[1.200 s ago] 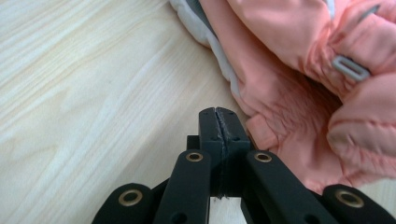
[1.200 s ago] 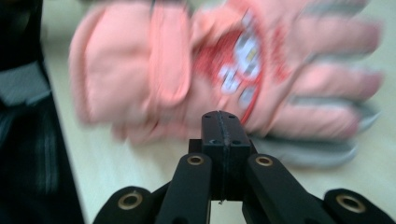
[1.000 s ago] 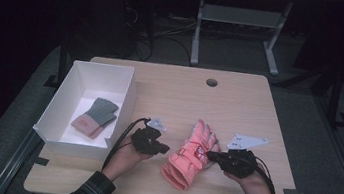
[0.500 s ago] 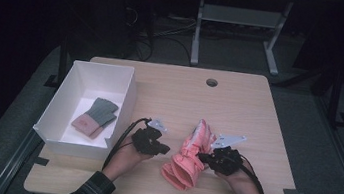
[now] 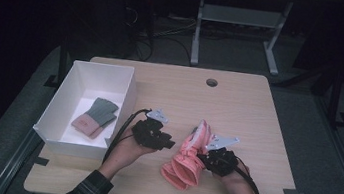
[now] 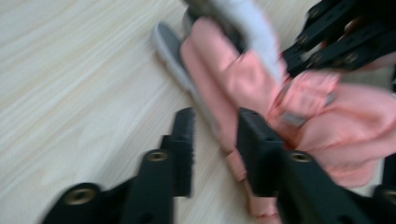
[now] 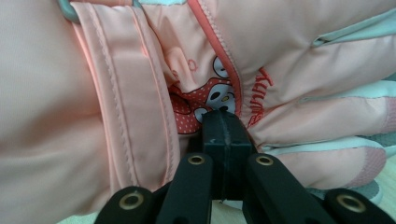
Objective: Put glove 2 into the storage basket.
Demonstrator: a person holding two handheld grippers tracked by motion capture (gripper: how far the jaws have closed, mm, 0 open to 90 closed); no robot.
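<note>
High view: pink padded ski glove (image 5: 187,154) lies folded on the light wooden table (image 5: 258,118), at 5 o'clock from the white open box (image 5: 54,117) holding a grey-and-pink knit glove (image 5: 94,116). Right gripper (image 5: 206,159) sits at the glove's 3 o'clock edge, fingers pressed fully together, pinching a fold of pink fabric near the printed patch (image 7: 205,105). Left gripper (image 5: 170,143) hovers at the glove's 9 o'clock side; its fingers have just been opening, now part open with nothing clamped, the glove's edge just beside one finger (image 6: 254,144). Step looks like folding or regripping the glove. Next move likely needs the left to re-pinch the cuff, then carry toward the box at 10 o'clock.
</note>
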